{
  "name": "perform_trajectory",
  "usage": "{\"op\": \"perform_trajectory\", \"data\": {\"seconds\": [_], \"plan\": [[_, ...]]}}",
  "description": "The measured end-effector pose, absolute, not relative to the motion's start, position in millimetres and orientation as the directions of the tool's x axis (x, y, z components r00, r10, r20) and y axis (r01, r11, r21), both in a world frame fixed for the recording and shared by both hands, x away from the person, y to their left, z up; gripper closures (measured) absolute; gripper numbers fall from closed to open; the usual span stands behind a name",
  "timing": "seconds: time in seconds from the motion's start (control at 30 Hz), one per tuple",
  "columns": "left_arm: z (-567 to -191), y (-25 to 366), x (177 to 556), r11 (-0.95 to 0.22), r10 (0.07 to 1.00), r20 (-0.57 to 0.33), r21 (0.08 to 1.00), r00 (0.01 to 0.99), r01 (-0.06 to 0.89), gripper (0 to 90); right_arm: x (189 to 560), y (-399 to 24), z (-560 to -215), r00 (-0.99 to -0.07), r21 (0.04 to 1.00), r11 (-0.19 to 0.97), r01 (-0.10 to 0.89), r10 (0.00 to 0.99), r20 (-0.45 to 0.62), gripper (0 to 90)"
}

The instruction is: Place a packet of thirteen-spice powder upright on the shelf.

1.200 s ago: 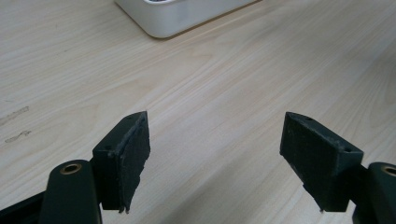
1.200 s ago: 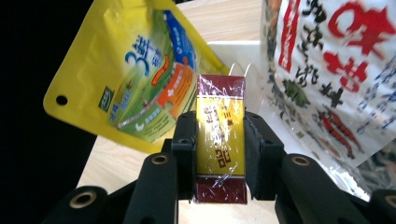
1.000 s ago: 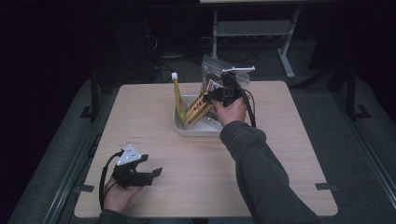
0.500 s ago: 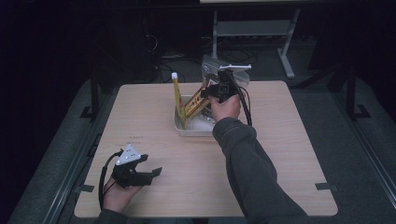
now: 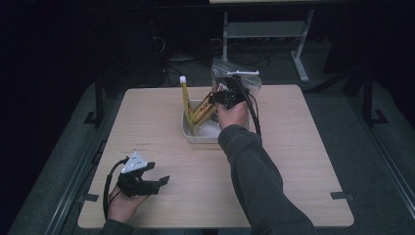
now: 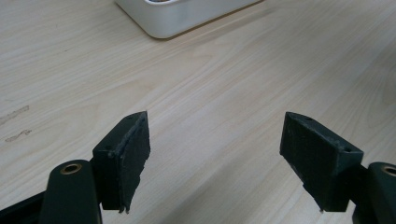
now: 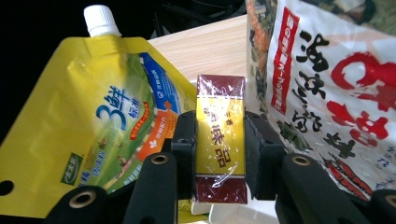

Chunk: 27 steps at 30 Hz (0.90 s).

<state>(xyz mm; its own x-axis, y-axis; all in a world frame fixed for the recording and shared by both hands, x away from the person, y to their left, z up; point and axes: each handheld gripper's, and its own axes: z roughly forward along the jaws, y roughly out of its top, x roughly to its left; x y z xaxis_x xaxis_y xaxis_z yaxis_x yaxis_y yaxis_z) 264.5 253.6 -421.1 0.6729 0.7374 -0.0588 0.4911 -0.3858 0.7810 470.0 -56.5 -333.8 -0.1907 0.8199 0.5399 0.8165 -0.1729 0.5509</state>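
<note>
My right gripper (image 5: 214, 102) hangs over the white bin (image 5: 193, 136) at the table's far middle, shut on a yellow-and-maroon wrapped box (image 5: 201, 111) that slants down into the bin. In the right gripper view the pads clamp the box (image 7: 219, 135) on both sides, with the gripper (image 7: 219, 147) pointing along it. A yellow spouted pouch (image 7: 93, 126) with a white cap stands to its left. A clear printed snack bag (image 7: 336, 93) stands to its right. My left gripper (image 5: 157, 174) rests near the table's front left, and its jaws (image 6: 215, 154) stand open over bare wood.
The pouch (image 5: 185, 100) leans upright at the bin's left end and the bag (image 5: 244, 81) at its far right corner. The bin's near wall (image 6: 177, 18) lies well beyond the left jaws. Dark floor, a metal stand and cables surround the wooden table (image 5: 293, 161).
The right hand has shifted slightly left and farther back with the box still held. The left hand has stayed where it was.
</note>
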Motion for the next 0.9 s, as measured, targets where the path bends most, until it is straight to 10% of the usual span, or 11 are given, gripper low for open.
{"op": "perform_trajectory", "data": {"seconds": [0.9], "plan": [[-421.4,252.7,263.8,-0.39,0.735,-0.061,0.777,0.675,0.494,23.9,451.5,-57.7,-337.4,-0.235,0.556,-0.157,0.816,0.789,0.568,60.2]]}}
